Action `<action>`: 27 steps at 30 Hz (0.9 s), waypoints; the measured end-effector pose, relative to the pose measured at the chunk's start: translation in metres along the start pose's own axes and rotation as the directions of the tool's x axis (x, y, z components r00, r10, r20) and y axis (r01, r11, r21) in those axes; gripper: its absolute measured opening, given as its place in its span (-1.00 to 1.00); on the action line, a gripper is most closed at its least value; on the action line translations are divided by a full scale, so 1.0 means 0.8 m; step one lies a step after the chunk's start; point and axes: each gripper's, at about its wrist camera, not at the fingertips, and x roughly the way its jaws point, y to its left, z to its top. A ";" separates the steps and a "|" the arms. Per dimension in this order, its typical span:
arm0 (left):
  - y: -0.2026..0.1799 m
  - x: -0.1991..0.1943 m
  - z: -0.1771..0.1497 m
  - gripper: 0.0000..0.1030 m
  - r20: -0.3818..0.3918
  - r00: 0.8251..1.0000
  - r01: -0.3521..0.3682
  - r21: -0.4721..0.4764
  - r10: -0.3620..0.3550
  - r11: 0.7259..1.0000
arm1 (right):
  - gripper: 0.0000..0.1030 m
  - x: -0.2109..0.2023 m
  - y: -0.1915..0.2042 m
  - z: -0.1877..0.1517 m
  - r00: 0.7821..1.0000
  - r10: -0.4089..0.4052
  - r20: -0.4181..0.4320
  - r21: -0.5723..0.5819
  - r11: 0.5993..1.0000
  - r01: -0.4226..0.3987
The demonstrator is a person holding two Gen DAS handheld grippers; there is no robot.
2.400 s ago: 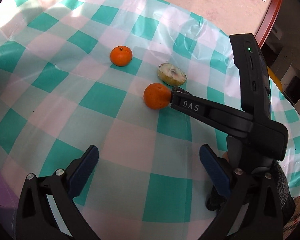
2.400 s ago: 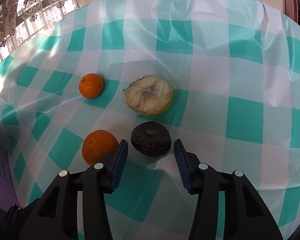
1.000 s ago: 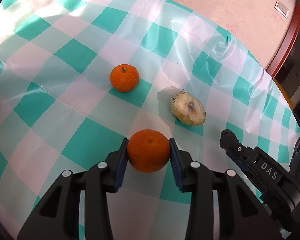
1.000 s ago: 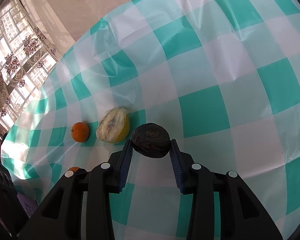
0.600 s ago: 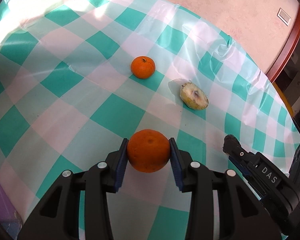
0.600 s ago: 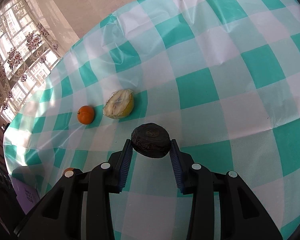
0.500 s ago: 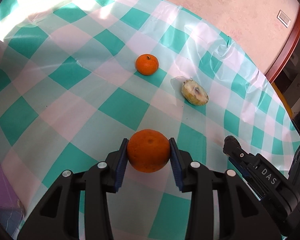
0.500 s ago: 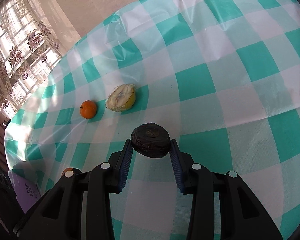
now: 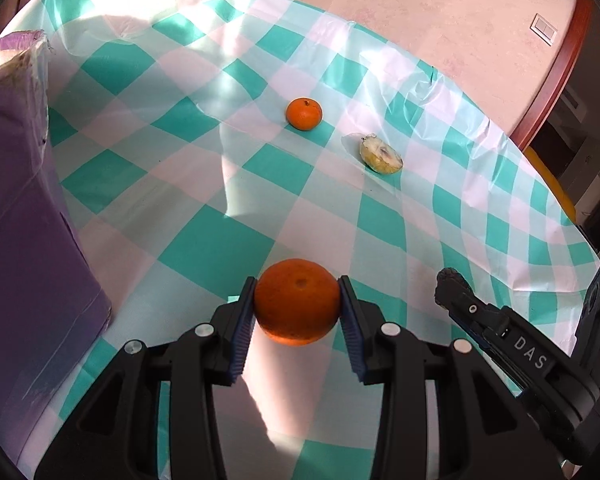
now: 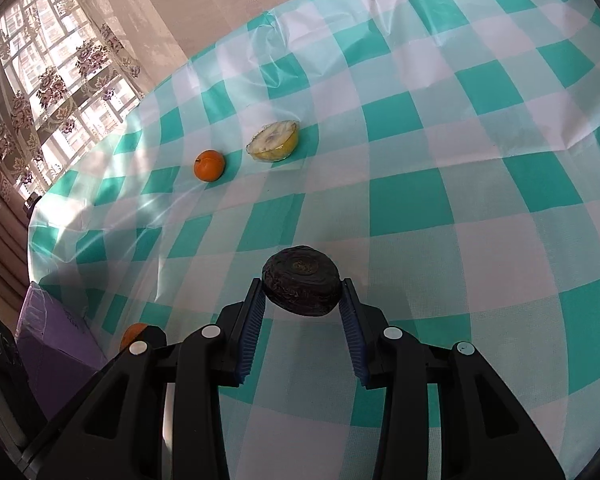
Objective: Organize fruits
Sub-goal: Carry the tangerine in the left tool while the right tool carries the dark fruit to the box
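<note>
My left gripper point(image 9: 298, 310) is shut on an orange point(image 9: 297, 306), held above the checked tablecloth point(image 9: 204, 248). My right gripper point(image 10: 302, 300) is shut on a dark wrinkled fruit point(image 10: 302, 286); in the left wrist view that gripper point(image 9: 452, 282) reaches in from the lower right. On the cloth farther away lie a small tangerine point(image 9: 304, 114) point(image 10: 209, 165) and a cut half fruit with pale flesh point(image 9: 381, 158) point(image 10: 274, 141). In the right wrist view, a sliver of the held orange point(image 10: 134, 332) peeks out at the lower left.
A purple box point(image 9: 24, 208) point(image 10: 56, 344) stands at the table's near left edge. A curtained window point(image 10: 40, 80) is beyond the table on the left. A wall with a switch point(image 9: 544, 30) and a wooden door frame point(image 9: 556, 64) lie behind the table's far right edge.
Both grippers have drawn back from the tangerine and the cut fruit, each keeping its fruit. The purple box has come into the left wrist view at the left.
</note>
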 end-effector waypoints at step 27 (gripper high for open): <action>0.011 -0.130 -0.091 -0.22 0.130 0.989 0.055 0.157 -0.076 0.986 | -0.25 -0.070 0.048 -0.091 0.995 0.104 -0.013 -0.128 0.986 -0.104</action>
